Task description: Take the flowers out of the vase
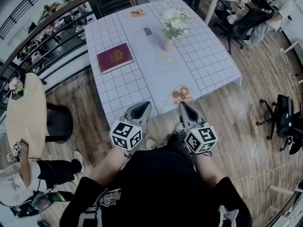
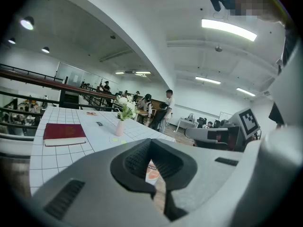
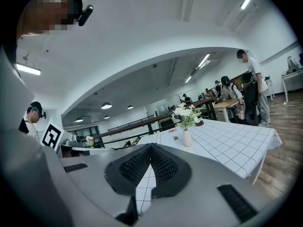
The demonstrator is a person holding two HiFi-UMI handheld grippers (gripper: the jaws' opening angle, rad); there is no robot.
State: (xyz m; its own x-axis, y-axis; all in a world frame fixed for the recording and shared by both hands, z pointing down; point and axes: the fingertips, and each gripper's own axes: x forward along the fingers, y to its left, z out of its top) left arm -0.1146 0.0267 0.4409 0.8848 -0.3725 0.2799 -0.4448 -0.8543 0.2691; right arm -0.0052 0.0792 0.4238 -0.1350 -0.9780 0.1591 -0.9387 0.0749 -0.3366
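Note:
A small pink vase point(image 1: 168, 45) holding white flowers point(image 1: 175, 21) stands toward the far middle of the white grid-cloth table point(image 1: 208, 60). My left gripper point(image 1: 141, 108) and right gripper point(image 1: 183, 106) hover side by side at the table's near edge, well short of the vase, both shut and empty. In the left gripper view the vase point(image 2: 120, 127) and flowers point(image 2: 126, 106) sit far ahead, beyond the shut left gripper point(image 2: 151, 148). The right gripper view shows the vase point(image 3: 187, 138) and flowers point(image 3: 185, 113) ahead and to the right of the shut right gripper point(image 3: 150, 150).
A red book point(image 1: 115, 57) lies on the table's left part. Flat picture mats point(image 1: 182, 95) lie near the front edge and by the vase. A round table point(image 1: 26, 110) stands at the left, a railing point(image 1: 57, 18) behind, an office chair point(image 1: 284, 115) at the right, people seated around.

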